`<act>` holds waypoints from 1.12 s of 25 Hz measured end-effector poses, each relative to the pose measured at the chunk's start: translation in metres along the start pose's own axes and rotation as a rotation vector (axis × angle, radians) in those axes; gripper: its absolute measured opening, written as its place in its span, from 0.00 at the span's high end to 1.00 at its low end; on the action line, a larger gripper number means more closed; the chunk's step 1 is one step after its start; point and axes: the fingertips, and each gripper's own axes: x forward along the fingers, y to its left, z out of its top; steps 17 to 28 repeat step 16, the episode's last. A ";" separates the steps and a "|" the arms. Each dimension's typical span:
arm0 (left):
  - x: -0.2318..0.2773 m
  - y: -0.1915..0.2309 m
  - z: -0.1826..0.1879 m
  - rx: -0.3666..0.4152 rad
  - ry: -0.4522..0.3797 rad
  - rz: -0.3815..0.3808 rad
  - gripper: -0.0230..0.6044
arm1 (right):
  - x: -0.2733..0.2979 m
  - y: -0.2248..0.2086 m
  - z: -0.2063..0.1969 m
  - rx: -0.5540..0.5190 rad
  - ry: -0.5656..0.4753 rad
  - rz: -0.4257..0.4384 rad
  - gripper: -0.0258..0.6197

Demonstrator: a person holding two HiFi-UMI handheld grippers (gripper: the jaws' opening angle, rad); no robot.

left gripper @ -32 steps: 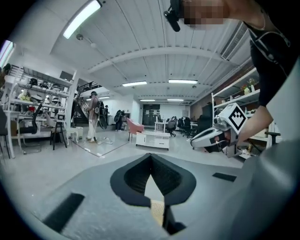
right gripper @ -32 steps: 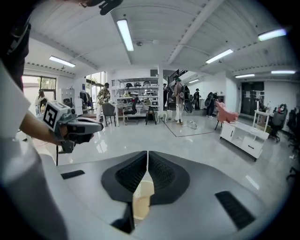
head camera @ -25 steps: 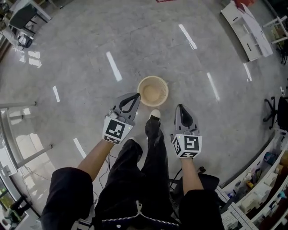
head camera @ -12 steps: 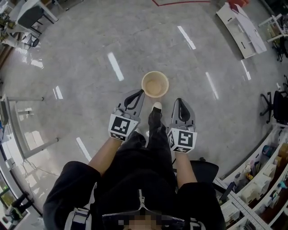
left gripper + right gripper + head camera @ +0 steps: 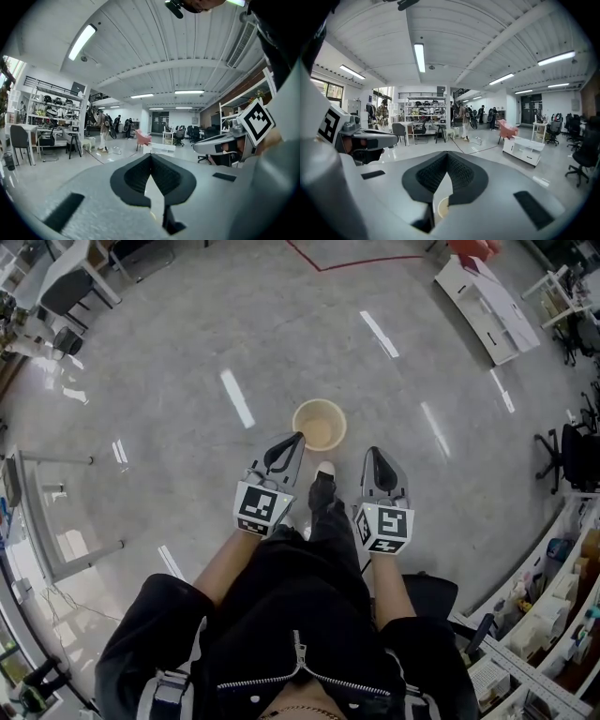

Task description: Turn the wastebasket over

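Floor [image 5: 169, 352] held the wastebasket [image 5: 319, 425] mouth up — left tool [image 5: 294, 441] and right tool [image 5: 374, 454] hung pressed together, empty, maybe to tip it.

The floor [image 5: 187, 343] is smooth and glossy, pale grey, mirroring the ceiling lights. The wastebasket [image 5: 298, 414] looks like matt beige plastic. The left gripper [image 5: 298, 437] and right gripper [image 5: 374, 452] have matt grey plastic shells — their pads [image 5: 133, 176] are black and finely ribbed.

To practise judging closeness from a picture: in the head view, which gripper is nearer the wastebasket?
Left. In the head view the left gripper overlaps the lower-left rim of the wastebasket; the right gripper lies to its lower right, with floor between.
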 end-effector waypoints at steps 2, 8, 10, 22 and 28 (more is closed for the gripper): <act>-0.008 -0.002 0.005 0.003 -0.009 0.000 0.96 | -0.008 0.005 0.006 -0.005 -0.012 -0.003 0.95; -0.039 -0.019 0.009 0.005 -0.018 -0.009 0.96 | -0.045 0.024 0.010 -0.001 -0.025 -0.006 0.95; -0.048 -0.026 0.008 0.006 -0.013 -0.013 0.96 | -0.056 0.028 0.008 0.004 -0.027 -0.004 0.95; -0.068 -0.034 0.006 0.005 -0.011 -0.006 0.96 | -0.076 0.041 0.010 0.006 -0.038 0.001 0.95; -0.068 -0.034 0.006 0.005 -0.011 -0.006 0.96 | -0.076 0.041 0.010 0.006 -0.038 0.001 0.95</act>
